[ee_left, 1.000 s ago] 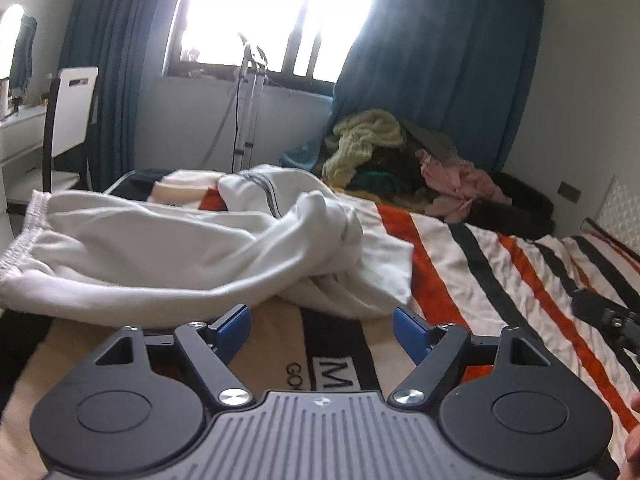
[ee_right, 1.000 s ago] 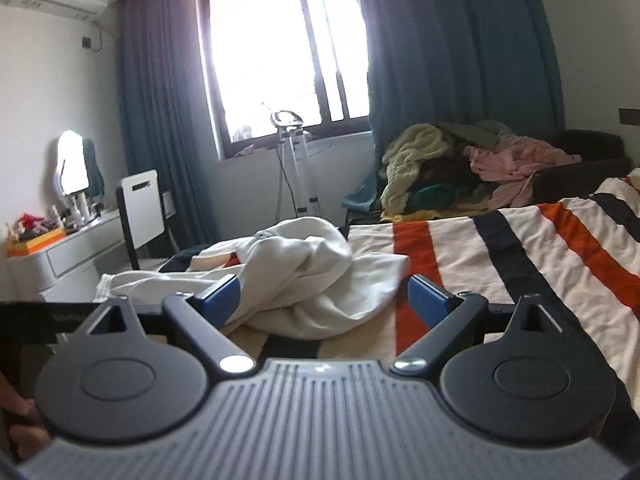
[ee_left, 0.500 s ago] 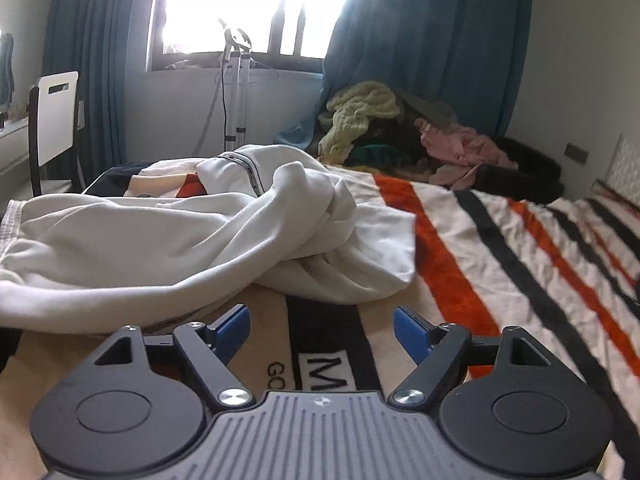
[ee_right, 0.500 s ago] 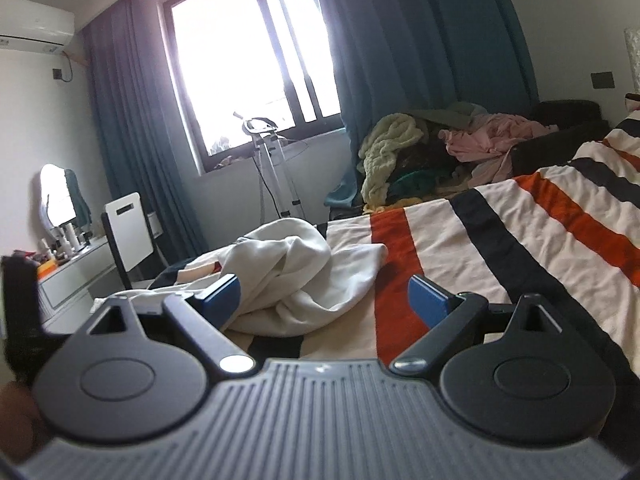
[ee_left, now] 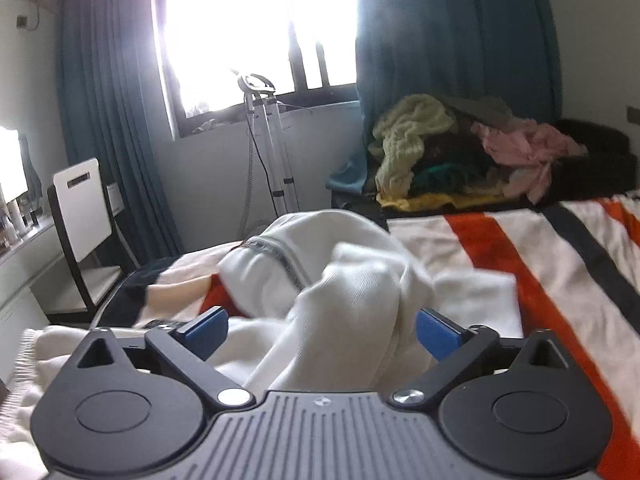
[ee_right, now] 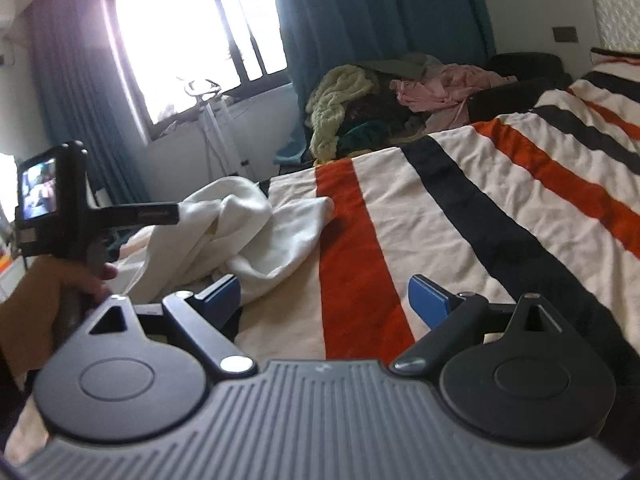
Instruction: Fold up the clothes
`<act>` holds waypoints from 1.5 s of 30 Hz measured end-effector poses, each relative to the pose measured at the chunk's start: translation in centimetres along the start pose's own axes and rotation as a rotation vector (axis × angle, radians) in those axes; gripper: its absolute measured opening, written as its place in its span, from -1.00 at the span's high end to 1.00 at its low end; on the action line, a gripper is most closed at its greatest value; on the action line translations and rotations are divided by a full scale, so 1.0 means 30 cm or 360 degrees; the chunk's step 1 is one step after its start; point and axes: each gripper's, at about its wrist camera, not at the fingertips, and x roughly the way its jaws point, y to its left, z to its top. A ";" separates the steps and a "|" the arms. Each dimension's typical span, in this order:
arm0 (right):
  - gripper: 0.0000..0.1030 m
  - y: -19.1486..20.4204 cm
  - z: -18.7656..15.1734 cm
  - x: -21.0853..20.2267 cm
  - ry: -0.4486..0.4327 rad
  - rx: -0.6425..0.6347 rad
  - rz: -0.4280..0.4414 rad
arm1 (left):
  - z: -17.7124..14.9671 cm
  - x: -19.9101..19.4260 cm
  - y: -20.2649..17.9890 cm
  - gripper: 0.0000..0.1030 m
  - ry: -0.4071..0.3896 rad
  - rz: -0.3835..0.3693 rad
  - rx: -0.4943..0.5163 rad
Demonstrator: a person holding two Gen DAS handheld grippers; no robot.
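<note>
The white top (ee_left: 352, 304) is left crumpled on the bed (ee_right: 500, 216). Beside it both claws, left (ee_left: 320, 330) and right (ee_right: 324, 296), are held wide, ready to grab.

Showing a ribbed grey housing on the left gripper (ee_left: 322, 332), flanked by two black round discs, silver screws and black linkage arms carrying blue fingers (ee_left: 434, 334). Repeating the same build on the right gripper (ee_right: 324, 298). Baring the left hand (ee_right: 48, 292), no sleeve visible.
</note>
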 end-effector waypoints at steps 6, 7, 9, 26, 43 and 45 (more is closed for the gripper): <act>-0.79 -0.053 -0.001 0.096 -0.0051 0.0097 -0.0097 | 0.025 0.227 -0.095 -0.94 0.0136 0.0018 0.0011; -0.79 -0.062 -0.004 0.112 -0.0044 0.0108 -0.0116 | 0.022 0.255 -0.101 -0.91 0.0156 0.0019 0.0014; -0.79 -0.077 -0.010 0.142 -0.0027 0.0115 -0.0170 | 0.010 0.301 -0.104 -0.67 0.0184 0.0032 0.0046; -0.79 -0.069 -0.031 0.155 -0.0094 -0.0044 -0.0445 | -0.160 -0.317 0.061 0.63 -0.0116 -0.0283 -0.0003; -0.79 0.134 -0.072 0.056 0.0075 -0.0199 -0.0016 | -0.519 -0.566 0.304 0.09 0.0121 -0.0466 -0.0380; -0.78 0.190 -0.039 0.105 0.0122 -0.0201 0.0062 | -0.518 -0.589 0.319 -0.12 0.0123 -0.0459 -0.0398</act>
